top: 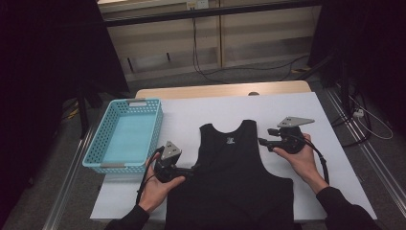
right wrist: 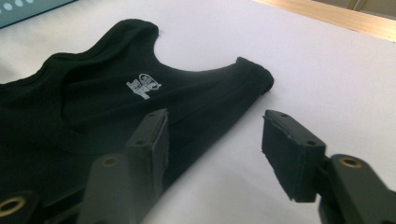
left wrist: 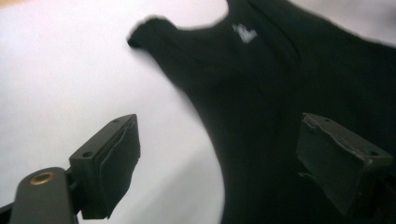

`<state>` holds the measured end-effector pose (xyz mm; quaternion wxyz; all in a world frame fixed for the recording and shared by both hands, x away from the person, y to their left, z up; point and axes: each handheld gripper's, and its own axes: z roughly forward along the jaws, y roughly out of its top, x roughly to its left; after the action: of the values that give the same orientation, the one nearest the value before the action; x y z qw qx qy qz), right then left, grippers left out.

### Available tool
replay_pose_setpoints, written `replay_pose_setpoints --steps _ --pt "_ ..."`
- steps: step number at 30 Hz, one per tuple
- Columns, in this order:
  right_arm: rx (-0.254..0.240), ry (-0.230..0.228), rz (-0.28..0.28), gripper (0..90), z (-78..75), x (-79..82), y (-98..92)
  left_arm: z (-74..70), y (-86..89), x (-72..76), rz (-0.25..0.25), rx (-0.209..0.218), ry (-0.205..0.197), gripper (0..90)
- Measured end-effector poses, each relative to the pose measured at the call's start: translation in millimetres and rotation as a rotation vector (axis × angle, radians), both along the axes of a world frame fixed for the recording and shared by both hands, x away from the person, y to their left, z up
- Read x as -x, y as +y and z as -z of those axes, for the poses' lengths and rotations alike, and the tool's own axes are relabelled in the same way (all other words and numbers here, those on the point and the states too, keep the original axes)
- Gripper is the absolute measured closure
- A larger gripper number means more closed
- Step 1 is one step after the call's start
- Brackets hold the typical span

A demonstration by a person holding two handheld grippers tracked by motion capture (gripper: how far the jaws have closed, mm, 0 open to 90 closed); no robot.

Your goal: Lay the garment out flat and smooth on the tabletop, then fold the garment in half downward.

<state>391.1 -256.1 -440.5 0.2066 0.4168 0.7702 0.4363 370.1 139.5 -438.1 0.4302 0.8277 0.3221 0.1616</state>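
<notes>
A black tank top (top: 230, 167) lies flat on the white table cover (top: 191, 115), neck opening away from the person, with a small white logo (top: 230, 140) inside the neck. My left gripper (top: 194, 168) is open at the top's left armhole edge. In the left gripper view, the left gripper (left wrist: 219, 163) has one jaw over the white cover and the other over the black tank top (left wrist: 280, 93). My right gripper (top: 262, 141) is open beside the right strap. In the right gripper view, the right gripper (right wrist: 215, 144) straddles the edge of the tank top (right wrist: 93, 107) below the strap.
A light blue perforated basket (top: 95, 139) stands at the table's left edge, and nothing shows inside it. The wooden table edge (top: 220, 90) runs along the far side. Cables lie on the floor beyond and to the right.
</notes>
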Motion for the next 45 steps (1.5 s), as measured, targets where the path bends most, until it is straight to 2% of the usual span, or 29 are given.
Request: replay_pose_setpoints --steps 3,4,6,8,11,15,17,19,23,26,28,29,31,32,37,40,42,43,45 --pt "-0.002 0.004 -0.005 37.5 -2.0 -3.2 1.1 -3.5 -5.1 -12.0 -0.011 0.018 -0.007 11.5" --pt "-0.006 0.004 -0.003 36.4 -2.9 -3.9 1.4 -3.4 -6.9 -15.6 -0.016 0.037 -0.009 10.8" --pt "-0.006 0.004 -0.008 35.1 -3.5 -6.2 1.9 -3.3 -10.4 -24.0 -0.024 0.04 -0.011 9.5" --pt "-0.006 0.013 -0.011 35.9 -2.8 -8.0 2.8 -4.3 -14.1 -32.0 -0.033 0.027 0.008 7.3" --pt "-0.004 0.026 -0.023 36.9 -1.3 -10.1 3.9 -6.0 -18.5 -42.7 -0.033 0.054 0.014 7.4" --pt "0.002 0.043 -0.007 34.1 -0.5 -17.3 4.6 -9.2 -24.6 -58.2 -0.045 0.076 0.001 6.5" --pt "0.008 0.038 0.003 32.2 -1.7 -21.6 5.2 -10.1 -26.2 -66.3 -0.038 0.057 -0.014 7.5" --pt "0.008 0.044 0.002 31.4 -3.8 -27.1 6.2 -9.4 -28.2 -73.4 -0.049 0.075 -0.015 7.3" --pt "0.009 0.055 -0.008 32.5 -5.7 -38.7 9.0 -5.7 -34.8 -87.9 -0.052 0.071 -0.005 7.5" --pt "0.02 0.058 -0.01 32.7 -4.0 -48.9 11.1 -4.2 -41.5 -97.4 -0.046 0.007 -0.001 8.4" --pt "0.033 0.058 -0.01 32.4 -2.1 -55.6 13.0 -3.0 -41.8 -102.6 -0.032 0.026 0.015 8.5" --pt "0.038 0.059 -0.013 32.0 -1.1 -58.3 14.1 -1.8 -43.0 -105.2 -0.042 0.037 0.019 8.0" --pt "0.045 0.064 -0.01 31.9 0.9 -63.4 16.1 -0.6 -45.6 -108.5 -0.053 0.021 0.01 7.9" --pt "0.047 0.067 -0.009 32.7 1.9 -65.9 16.6 0.0 -47.0 -111.3 -0.055 0.028 0.013 8.1" --pt "0.048 0.06 0.003 38.2 5.5 -76.4 15.7 -0.3 -49.0 -126.3 -0.064 0.026 0.016 13.6" --pt "0.063 0.077 0.011 41.7 8.9 -83.8 15.6 1.7 -51.7 -138.2 -0.09 0.032 0.025 17.6" --pt "0.062 0.08 0.014 46.7 9.3 -88.6 16.3 2.6 -52.6 -145.2 -0.083 0.007 0.029 25.4" --pt "0.061 0.077 0.014 48.6 9.1 -90.8 16.8 2.8 -54.0 -147.9 -0.088 0.017 0.036 27.2" --pt "0.083 0.07 0.017 53.5 8.7 -95.7 18.8 2.3 -56.5 -151.9 -0.073 0.002 0.05 33.5"
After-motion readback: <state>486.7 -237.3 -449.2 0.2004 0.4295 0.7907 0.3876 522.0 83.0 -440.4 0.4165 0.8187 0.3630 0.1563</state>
